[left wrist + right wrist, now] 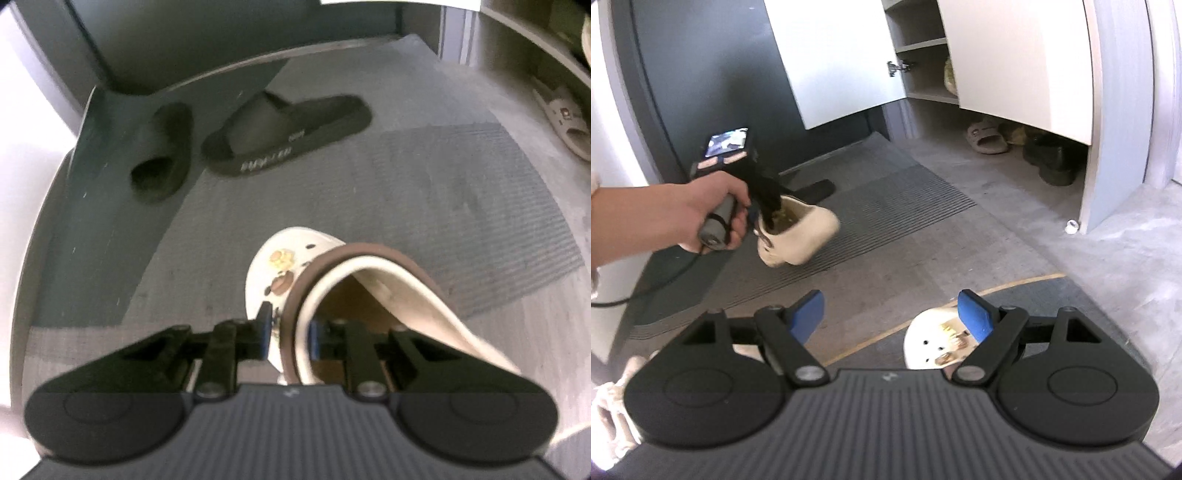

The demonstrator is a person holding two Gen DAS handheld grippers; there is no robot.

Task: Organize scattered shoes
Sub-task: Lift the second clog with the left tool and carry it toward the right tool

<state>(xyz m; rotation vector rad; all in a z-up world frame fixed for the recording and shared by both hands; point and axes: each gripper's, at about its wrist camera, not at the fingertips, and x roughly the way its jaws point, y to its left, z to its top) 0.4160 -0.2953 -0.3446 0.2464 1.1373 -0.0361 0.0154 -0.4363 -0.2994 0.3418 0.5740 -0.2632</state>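
From the left wrist, the left tongs (288, 332) are pinching the rim of a cream clog (295, 273) above the grey mat (461, 192) — from the right wrist, the right tongs (890, 317) are hanging spread wide, empty, over a second cream clog (931, 343) on the floor.

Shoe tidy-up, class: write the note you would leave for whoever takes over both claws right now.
Left claw: shut on the side wall of a cream clog, lifted off the mat.
Right claw: open, empty, above the second cream clog on the floor.
Black slides lie on the mat. Open cabinet already holds a tan slide and dark shoes at the bottom.
Done: one clog picked up.
Left: shelve it, then the second clog and the black slides.
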